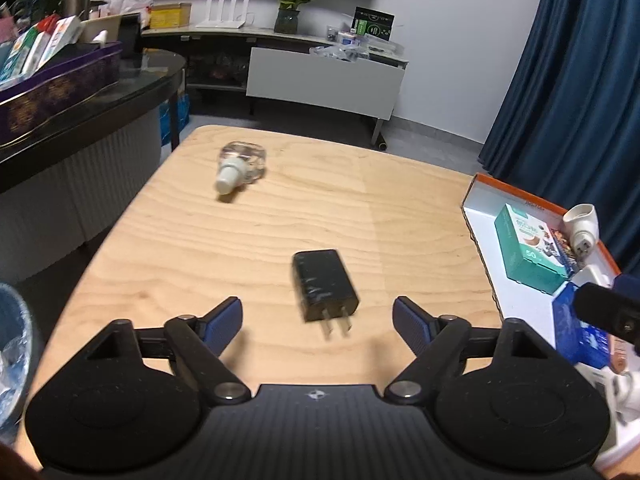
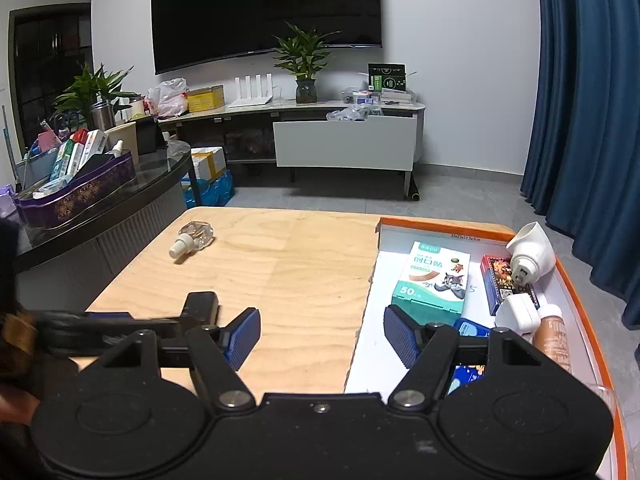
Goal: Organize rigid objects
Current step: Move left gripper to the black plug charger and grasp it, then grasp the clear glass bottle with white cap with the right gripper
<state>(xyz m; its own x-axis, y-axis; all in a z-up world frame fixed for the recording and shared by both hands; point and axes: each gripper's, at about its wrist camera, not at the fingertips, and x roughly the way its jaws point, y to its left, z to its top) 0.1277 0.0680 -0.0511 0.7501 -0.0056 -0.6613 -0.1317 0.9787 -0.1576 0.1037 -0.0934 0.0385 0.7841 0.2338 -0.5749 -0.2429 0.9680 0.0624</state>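
On your left, the small clear bottle [image 1: 241, 166] lies on its side near the far left corner of the wooden table [image 1: 200, 240], its white cap pointing toward you. Nothing touches it.

Your left gripper [image 1: 318, 318] hangs over the near part of the table with its jaws wide apart and nothing clamped. The black charger [image 1: 324, 286] lies flat on the wood just ahead of the gap, prongs toward you, closer to the right finger than the left. Neither blue pad [image 1: 224, 320] touches it. In the right wrist view the same gripper reaches in from the left with the charger [image 2: 202, 304] beyond it.

Your right gripper [image 2: 322, 334] is also spread wide and holds nothing. It straddles the tray's left edge: the left pad [image 2: 242, 336] is over bare wood, the right pad [image 2: 400, 334] over the white floor of the orange-rimmed tray [image 2: 440, 226].

In the tray, the teal box [image 2: 434, 280] lies nearest the right pad but apart from it. Further right are a dark red box [image 2: 500, 276], a white plug-in [image 2: 532, 256] leaning at the far rim, a white adapter [image 2: 518, 314], a blue box [image 2: 470, 328] partly hidden behind the finger, and a tan bottle [image 2: 554, 338] along the right rim.
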